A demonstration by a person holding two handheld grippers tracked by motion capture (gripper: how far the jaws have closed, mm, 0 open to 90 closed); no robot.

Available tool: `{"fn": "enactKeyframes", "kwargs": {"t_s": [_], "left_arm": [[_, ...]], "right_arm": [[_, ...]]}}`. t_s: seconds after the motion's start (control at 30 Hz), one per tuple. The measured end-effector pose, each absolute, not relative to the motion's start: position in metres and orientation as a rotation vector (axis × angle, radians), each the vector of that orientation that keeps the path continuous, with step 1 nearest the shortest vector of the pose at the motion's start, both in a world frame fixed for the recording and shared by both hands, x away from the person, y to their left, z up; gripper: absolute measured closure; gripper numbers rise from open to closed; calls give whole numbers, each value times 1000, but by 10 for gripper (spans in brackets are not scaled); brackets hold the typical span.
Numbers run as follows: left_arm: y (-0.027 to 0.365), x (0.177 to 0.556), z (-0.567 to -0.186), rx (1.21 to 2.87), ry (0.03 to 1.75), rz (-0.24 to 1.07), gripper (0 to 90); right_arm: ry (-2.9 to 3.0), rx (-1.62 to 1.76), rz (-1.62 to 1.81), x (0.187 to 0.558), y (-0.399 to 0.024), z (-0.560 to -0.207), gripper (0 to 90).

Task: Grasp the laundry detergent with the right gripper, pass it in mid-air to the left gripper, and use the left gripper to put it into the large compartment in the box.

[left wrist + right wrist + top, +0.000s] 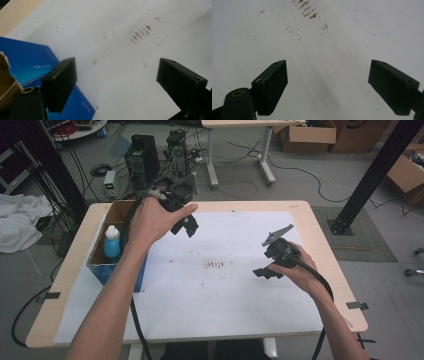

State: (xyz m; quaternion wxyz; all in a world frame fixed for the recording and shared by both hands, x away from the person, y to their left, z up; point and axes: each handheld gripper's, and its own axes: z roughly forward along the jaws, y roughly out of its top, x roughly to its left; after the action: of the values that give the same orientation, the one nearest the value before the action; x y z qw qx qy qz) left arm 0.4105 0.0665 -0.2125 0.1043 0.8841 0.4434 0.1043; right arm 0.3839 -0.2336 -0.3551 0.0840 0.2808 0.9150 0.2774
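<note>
Both tools hang spread and empty, the left tool (184, 222) just beside the blue box (116, 270) where the blue-capped bottle (111, 242) stands upright, so I would descend squarely over its cap while the right tool (267, 270) waits.

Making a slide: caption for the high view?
Left gripper open beside the blue box holding a blue bottle; right gripper open over stained white paper.

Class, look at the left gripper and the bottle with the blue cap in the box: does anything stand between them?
The left gripper, open and empty, hangs over the white sheet beside the box. The box's right wall rises between it and the bottle; the box is open on top.
</note>
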Motion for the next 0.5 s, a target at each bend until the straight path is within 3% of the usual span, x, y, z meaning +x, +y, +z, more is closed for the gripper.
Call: {"fn": "enactKeyframes", "kwargs": {"t_s": [0.5], "left_arm": [[34, 411, -264, 2706, 1159, 193, 175]], "right_arm": [[2731, 846, 819, 385, -238, -347, 155]]}}
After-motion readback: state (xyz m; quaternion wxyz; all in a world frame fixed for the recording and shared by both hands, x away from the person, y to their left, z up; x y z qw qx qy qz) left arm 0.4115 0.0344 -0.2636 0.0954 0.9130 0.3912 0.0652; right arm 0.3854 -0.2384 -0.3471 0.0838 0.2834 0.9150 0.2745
